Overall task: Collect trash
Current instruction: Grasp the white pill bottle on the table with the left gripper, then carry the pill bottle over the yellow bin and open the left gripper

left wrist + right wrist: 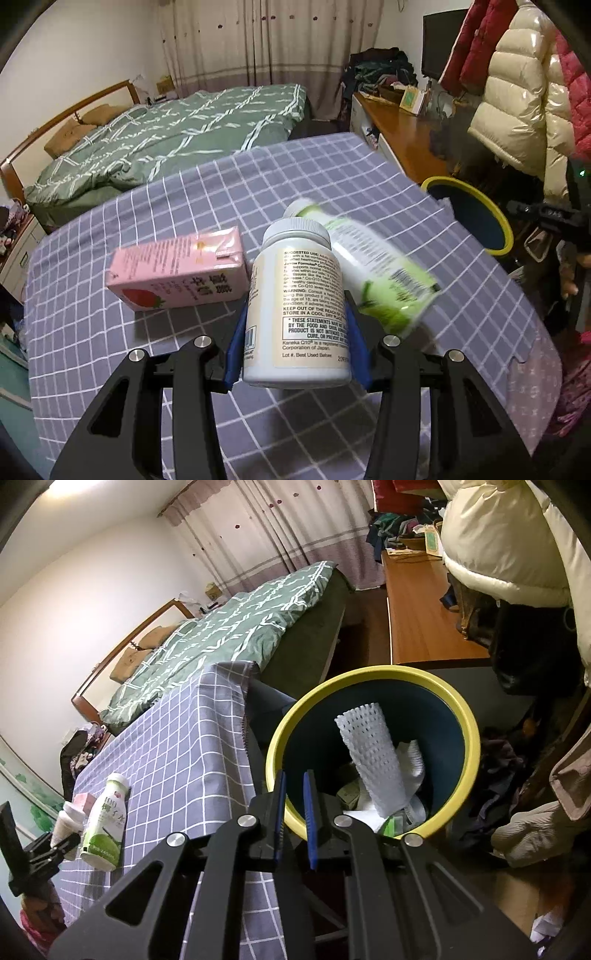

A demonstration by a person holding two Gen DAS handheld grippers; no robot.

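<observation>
My left gripper (295,306) is shut on a white supplement bottle (297,306) with a grey cap, held above the checked tablecloth (184,206). Behind it a green-and-white drink bottle (373,266) lies on its side, and a pink strawberry milk carton (177,273) lies to the left. My right gripper (294,779) hangs over the rim of the yellow-rimmed blue trash bin (469,716), its jaws a narrow gap apart and empty. The bin holds a white foam net sleeve (373,753) and paper scraps. The left gripper with its bottle (68,823) and the drink bottle (105,823) show at far left of the right wrist view.
The bin (498,221) stands off the table's right edge. A bed with a green duvet (166,136) lies behind the table. A wooden desk (424,609) and hanging puffer jackets (517,92) are at the right. Clothes lie on the floor (498,768) beside the bin.
</observation>
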